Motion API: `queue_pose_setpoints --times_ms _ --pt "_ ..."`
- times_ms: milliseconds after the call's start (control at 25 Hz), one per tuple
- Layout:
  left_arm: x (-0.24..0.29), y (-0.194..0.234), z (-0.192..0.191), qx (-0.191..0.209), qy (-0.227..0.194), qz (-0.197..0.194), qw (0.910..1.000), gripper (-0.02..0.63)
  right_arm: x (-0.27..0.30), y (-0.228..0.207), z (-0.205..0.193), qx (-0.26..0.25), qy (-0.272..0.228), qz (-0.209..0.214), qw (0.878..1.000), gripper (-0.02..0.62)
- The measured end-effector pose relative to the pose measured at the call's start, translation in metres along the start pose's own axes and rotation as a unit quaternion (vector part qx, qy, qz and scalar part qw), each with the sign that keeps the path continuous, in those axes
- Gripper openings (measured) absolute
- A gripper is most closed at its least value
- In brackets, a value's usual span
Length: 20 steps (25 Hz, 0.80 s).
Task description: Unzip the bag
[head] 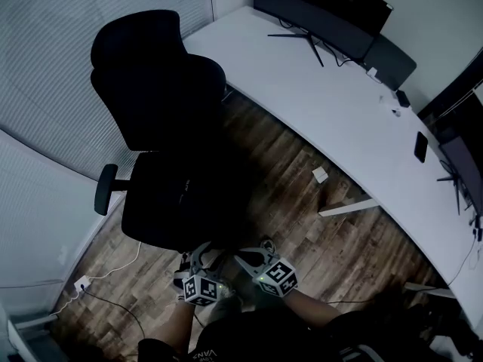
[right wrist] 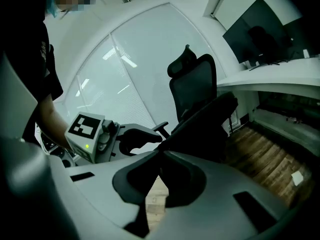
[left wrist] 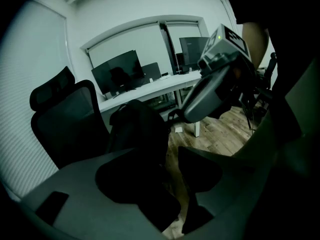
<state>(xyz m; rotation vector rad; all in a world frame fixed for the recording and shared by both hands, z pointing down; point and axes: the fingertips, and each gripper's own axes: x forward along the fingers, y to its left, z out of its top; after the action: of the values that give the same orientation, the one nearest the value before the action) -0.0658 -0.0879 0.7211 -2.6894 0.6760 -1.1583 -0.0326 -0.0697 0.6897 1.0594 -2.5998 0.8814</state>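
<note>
Bag (left wrist: 137, 129) (black) by chair (head: 155, 89), near desk (head: 332, 104)

Dim, cool-toned pictures; your dark things sink into shadow.
Your light comes mostly from the pale slatted window blinds (head: 68, 59) and bounces off the long white curved desk (head: 317, 104), the brightest surface in the head view. The black fabric bag (left wrist: 137, 129) merges with the black mesh office chair (left wrist: 65, 119) behind it. Both gripper views bow straight lines, go black at the corners, and blur the near foreground.
</note>
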Motion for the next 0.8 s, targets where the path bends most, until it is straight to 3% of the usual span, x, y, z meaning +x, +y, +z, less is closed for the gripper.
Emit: queue_pose_setpoints --times_ms 160,320,800 --pt "0.010 0.001 -0.001 0.021 0.013 0.032 0.9992 0.235 -0.001 0.003 0.011 -0.002 0.007 0.025 1.000 0.051" --pt "0.009 0.014 0.007 0.020 0.015 0.076 0.9968 0.147 -0.003 0.005 0.019 -0.006 0.013 0.048 0.999 0.051" --pt "0.000 0.025 0.011 -0.022 0.043 0.103 0.9936 0.086 -0.012 -0.012 0.051 0.015 0.002 0.077 0.997 0.048"
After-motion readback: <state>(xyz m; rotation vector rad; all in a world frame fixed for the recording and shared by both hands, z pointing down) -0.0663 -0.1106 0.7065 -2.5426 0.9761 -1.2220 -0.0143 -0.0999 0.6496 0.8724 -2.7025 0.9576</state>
